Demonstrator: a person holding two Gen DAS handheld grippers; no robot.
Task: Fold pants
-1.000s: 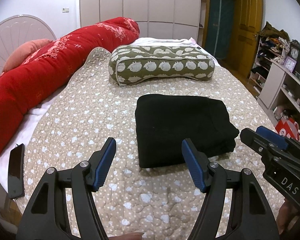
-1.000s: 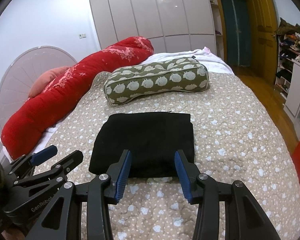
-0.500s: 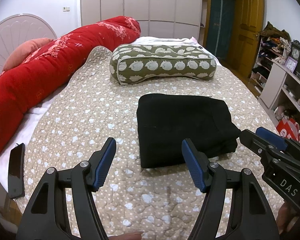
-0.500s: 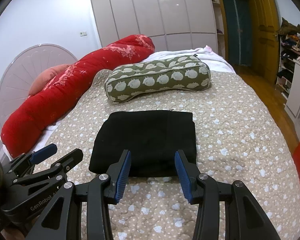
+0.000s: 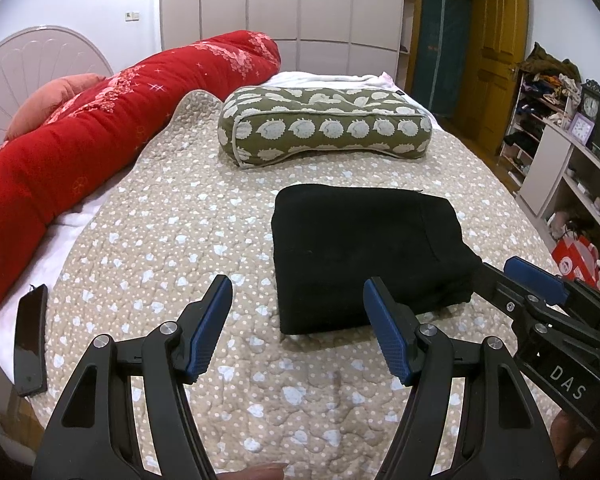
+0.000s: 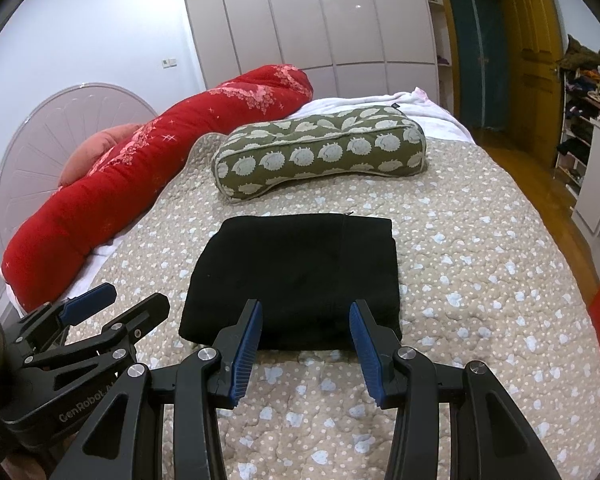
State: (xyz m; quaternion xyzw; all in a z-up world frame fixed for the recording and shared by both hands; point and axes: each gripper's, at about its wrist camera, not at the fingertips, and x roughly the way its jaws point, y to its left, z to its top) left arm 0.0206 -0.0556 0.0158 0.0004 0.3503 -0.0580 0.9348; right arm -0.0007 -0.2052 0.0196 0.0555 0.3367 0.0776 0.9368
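Observation:
The black pants lie folded into a thick rectangle on the beige quilted bed; they also show in the right wrist view. My left gripper is open and empty, held above the quilt just short of the pants' near left corner. My right gripper is open and empty, held just short of the pants' near edge. The right gripper shows at the right of the left wrist view, and the left gripper shows at the lower left of the right wrist view.
A green patterned cushion lies beyond the pants. A long red bolster runs along the bed's left side. A black phone lies at the bed's left edge. Shelves and a yellow door stand at the right.
Both grippers have drifted slightly back and up from the pants. The pants have not moved and both grippers stay open.

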